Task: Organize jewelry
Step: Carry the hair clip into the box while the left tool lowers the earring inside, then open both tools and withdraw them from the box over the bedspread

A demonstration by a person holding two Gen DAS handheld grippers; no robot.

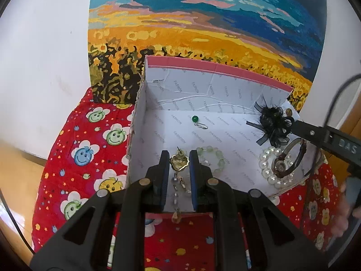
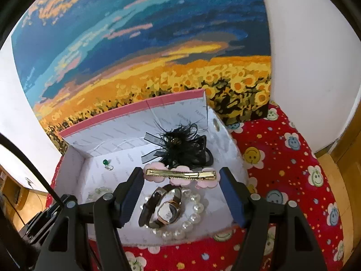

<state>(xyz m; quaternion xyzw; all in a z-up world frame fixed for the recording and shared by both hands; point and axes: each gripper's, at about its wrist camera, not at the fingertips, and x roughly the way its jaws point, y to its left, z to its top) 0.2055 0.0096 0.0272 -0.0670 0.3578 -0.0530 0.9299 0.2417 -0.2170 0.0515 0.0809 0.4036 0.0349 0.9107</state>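
Left wrist view:
- A red cloth (image 1: 74,169) printed with smiling flower faces covers the surface; wood-toned floor shows past its left edge, under a plain white wall (image 1: 45,56).
- A painted canvas (image 1: 203,22) of a sunflower field under a blue and pink sky leans on the wall behind the box.
- The open cardboard box (image 1: 180,83), the landmark here, is lined with creased white paper printed "FASHION"; its raised lid has a pink rim.
- The left gripper (image 1: 179,164) is nearly closed on a gold drop earring (image 1: 179,162), pinching its scalloped metal top just above the box's near-left floor; a beaded strand dangles from it over the near wall.
- On the box floor: a green bead earring (image 1: 195,119) with a silver hook toward the back, a pale green bead bracelet (image 1: 213,159) just right of the held earring, a glossy pearl bracelet (image 1: 269,164) and a brown-strapped watch (image 1: 282,164) at the right.
- A black feathery hair piece (image 1: 274,122) sits at the back right corner.

Right wrist view:
- The same cloth, wall and canvas surround the box (image 2: 144,110).
- The right gripper (image 2: 181,176) stands wide open over the box's near-right part; a gold metal hair clip (image 2: 180,174) on pink flower-shaped backing lies between its blue-padded fingers (image 2: 132,194). Whether the pads touch it cannot be told.
- Nearer than the clip, the watch (image 2: 167,212) lies across the pearl bracelet (image 2: 194,214).
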